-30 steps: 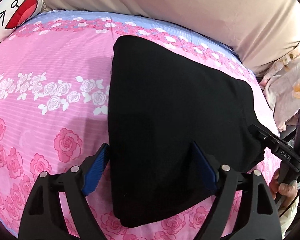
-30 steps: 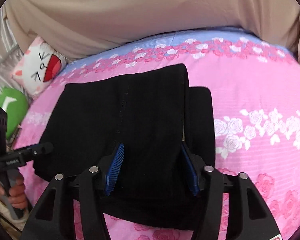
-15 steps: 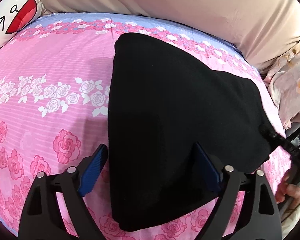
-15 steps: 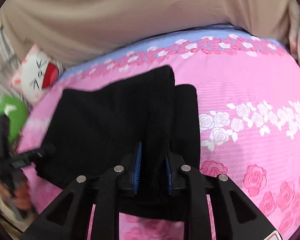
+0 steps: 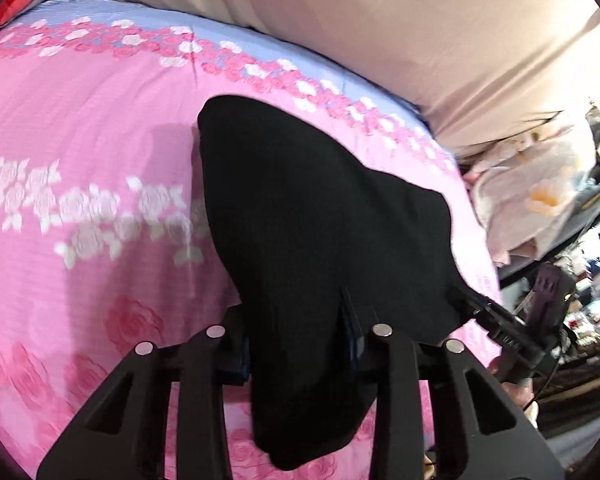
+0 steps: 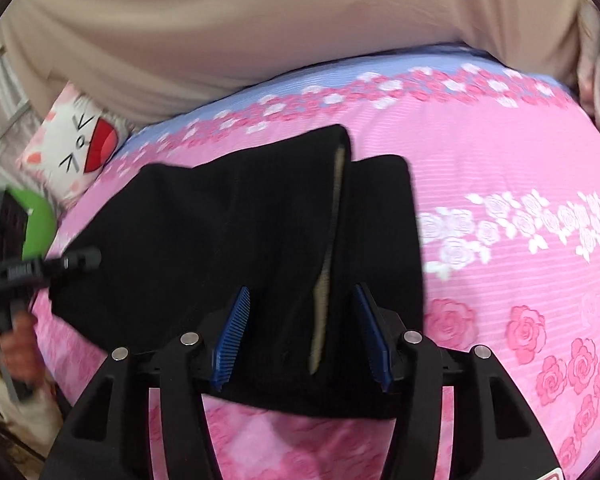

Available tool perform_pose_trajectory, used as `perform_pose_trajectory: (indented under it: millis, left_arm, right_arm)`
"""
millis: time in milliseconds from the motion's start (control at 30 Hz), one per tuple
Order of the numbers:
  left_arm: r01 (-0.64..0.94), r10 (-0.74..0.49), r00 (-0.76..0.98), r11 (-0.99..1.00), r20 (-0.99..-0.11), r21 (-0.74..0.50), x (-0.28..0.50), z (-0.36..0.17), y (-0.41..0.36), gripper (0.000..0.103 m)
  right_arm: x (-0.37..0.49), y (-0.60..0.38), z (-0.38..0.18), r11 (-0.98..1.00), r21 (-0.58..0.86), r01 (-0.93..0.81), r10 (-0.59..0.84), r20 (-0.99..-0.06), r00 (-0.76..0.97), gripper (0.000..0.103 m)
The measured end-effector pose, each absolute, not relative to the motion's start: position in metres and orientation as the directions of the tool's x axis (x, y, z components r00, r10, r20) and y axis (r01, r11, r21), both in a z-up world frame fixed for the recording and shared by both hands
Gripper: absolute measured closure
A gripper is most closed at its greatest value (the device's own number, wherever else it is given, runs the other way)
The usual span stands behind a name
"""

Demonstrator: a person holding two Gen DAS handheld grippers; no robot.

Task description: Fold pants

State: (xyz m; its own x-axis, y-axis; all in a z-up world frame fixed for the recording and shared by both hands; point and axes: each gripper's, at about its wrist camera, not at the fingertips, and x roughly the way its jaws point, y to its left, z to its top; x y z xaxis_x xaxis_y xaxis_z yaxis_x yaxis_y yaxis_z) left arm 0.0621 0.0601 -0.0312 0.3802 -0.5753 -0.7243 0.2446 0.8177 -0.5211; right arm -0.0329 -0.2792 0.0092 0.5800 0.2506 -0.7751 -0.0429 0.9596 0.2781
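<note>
Black folded pants (image 5: 320, 220) lie on a pink rose-print bedsheet (image 5: 80, 140). My left gripper (image 5: 296, 344) is closing on their near edge, and bunched fabric fills the gap between its fingers and hangs over them. In the right wrist view the pants (image 6: 220, 240) show a beige inner lining along a fold. My right gripper (image 6: 304, 332) straddles that fold with its jaws opening; the blue pads stand clear of the cloth on both sides. The left gripper (image 6: 80, 258) shows at the pants' left corner, and the right gripper (image 5: 500, 328) at their right corner.
A beige padded headboard (image 5: 380, 40) runs along the far side of the bed. A cat-face pillow (image 6: 76, 148) and a green object (image 6: 40, 220) sit at the bed's left end. Floral bedding (image 5: 540, 200) and clutter lie past the right edge. A person's hand (image 6: 16, 340) holds the left gripper.
My left gripper went from wide open to closed on the pants' near edge, and its view swung right. My right gripper pinched the fold half a second ago and has since opened.
</note>
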Motion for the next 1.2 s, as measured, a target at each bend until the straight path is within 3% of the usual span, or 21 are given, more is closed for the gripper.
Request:
perform_pose_trajectory:
  millis: [100,133,200,233,267,333,467,500,567,600,633,667,733,800,900,1000,1033,1067,1100,1167,1200]
  left_arm:
    - [0.217,-0.542,0.333,0.840,-0.771,-0.497,0.071,-0.055,0.058,0.067]
    - [0.215,-0.547,0.335,0.837,-0.768,-0.502,0.069,-0.059,0.059,0.058]
    - [0.214,-0.537,0.378,0.843,-0.755,-0.493,0.057,-0.053,0.062,0.053]
    - [0.212,-0.536,0.402,0.843,-0.742,-0.495,0.050,-0.048,0.064,0.044]
    - [0.209,-0.542,0.417,0.838,-0.729,-0.504,0.046,-0.046,0.066,0.025]
    - [0.187,-0.546,0.452,0.831,-0.706,-0.523,0.036,-0.043,0.069,0.010]
    - [0.160,-0.564,0.388,0.820,-0.729,-0.549,0.031,-0.064,0.056,0.010]
    - [0.171,-0.543,0.423,0.834,-0.726,-0.525,0.027,-0.061,0.053,0.010]
    - [0.213,-0.514,0.410,0.857,-0.753,-0.469,0.025,-0.060,0.040,0.039]
    - [0.196,-0.470,0.421,0.882,-0.776,-0.427,0.027,-0.059,0.036,0.047]
    - [0.196,-0.462,0.419,0.886,-0.781,-0.420,0.027,-0.056,0.036,0.062]
    - [0.200,-0.474,0.414,0.880,-0.777,-0.431,0.026,-0.050,0.040,0.073]
    - [0.209,-0.514,0.422,0.857,-0.746,-0.472,0.020,-0.029,0.052,0.077]
    - [0.234,-0.544,0.408,0.839,-0.733,-0.492,0.011,-0.016,0.058,0.077]
    - [0.263,-0.531,0.383,0.847,-0.756,-0.462,-0.003,-0.016,0.051,0.075]
    - [0.222,-0.415,0.386,0.909,-0.824,-0.354,-0.004,-0.035,0.039,0.062]
    - [0.212,-0.401,0.390,0.915,-0.829,-0.343,-0.005,-0.037,0.038,0.057]
    - [0.210,-0.404,0.394,0.914,-0.826,-0.347,-0.006,-0.036,0.037,0.051]
    - [0.203,-0.398,0.407,0.917,-0.822,-0.343,-0.007,-0.034,0.036,0.047]
    - [0.186,-0.335,0.472,0.942,-0.815,-0.279,-0.009,-0.028,0.037,0.031]
    - [0.181,-0.287,0.520,0.957,-0.805,-0.225,-0.012,-0.022,0.035,0.028]
  right_arm:
    - [-0.039,-0.280,0.007,0.959,0.280,-0.033,0.246,-0.775,0.582,0.051]
    - [-0.042,-0.285,0.007,0.957,0.289,-0.015,0.243,-0.775,0.583,0.049]
    - [-0.046,-0.294,0.009,0.959,0.283,0.009,0.224,-0.779,0.585,0.041]
    - [-0.048,-0.298,0.009,0.960,0.280,0.016,0.219,-0.781,0.585,0.037]
    - [-0.049,-0.303,0.008,0.958,0.285,0.028,0.216,-0.782,0.584,0.035]
    - [-0.047,-0.317,-0.001,0.934,0.355,0.049,0.264,-0.775,0.575,0.029]
    - [-0.046,-0.330,-0.024,0.864,0.497,0.077,0.379,-0.744,0.550,0.023]
    - [-0.048,-0.332,-0.026,0.850,0.522,0.072,0.395,-0.721,0.569,0.027]
    - [-0.047,-0.328,-0.024,0.854,0.517,0.051,0.401,-0.718,0.569,0.044]
    - [-0.047,-0.327,-0.022,0.845,0.533,0.044,0.416,-0.706,0.574,0.059]
    - [-0.048,-0.326,-0.015,0.849,0.527,0.038,0.411,-0.703,0.580,0.076]
    - [-0.052,-0.325,-0.003,0.869,0.494,0.029,0.382,-0.708,0.594,0.086]
    - [-0.065,-0.329,0.019,0.870,0.493,0.005,0.383,-0.682,0.623,0.086]
    - [-0.079,-0.331,0.034,0.863,0.505,-0.029,0.408,-0.660,0.630,0.087]
    - [-0.094,-0.329,0.029,0.914,0.405,0.008,0.314,-0.720,0.619,0.080]
    - [-0.100,-0.337,0.020,0.930,0.346,0.121,0.200,-0.757,0.622,0.076]
    - [-0.101,-0.339,0.027,0.910,0.400,0.105,0.245,-0.727,0.642,0.071]
    - [-0.100,-0.337,0.033,0.895,0.440,0.076,0.290,-0.700,0.653,0.063]
    - [-0.097,-0.335,0.037,0.885,0.464,0.043,0.324,-0.679,0.658,0.046]
    - [-0.088,-0.322,0.038,0.895,0.446,-0.018,0.351,-0.680,0.644,0.043]
    - [-0.080,-0.315,0.032,0.898,0.438,-0.028,0.360,-0.698,0.620,0.043]
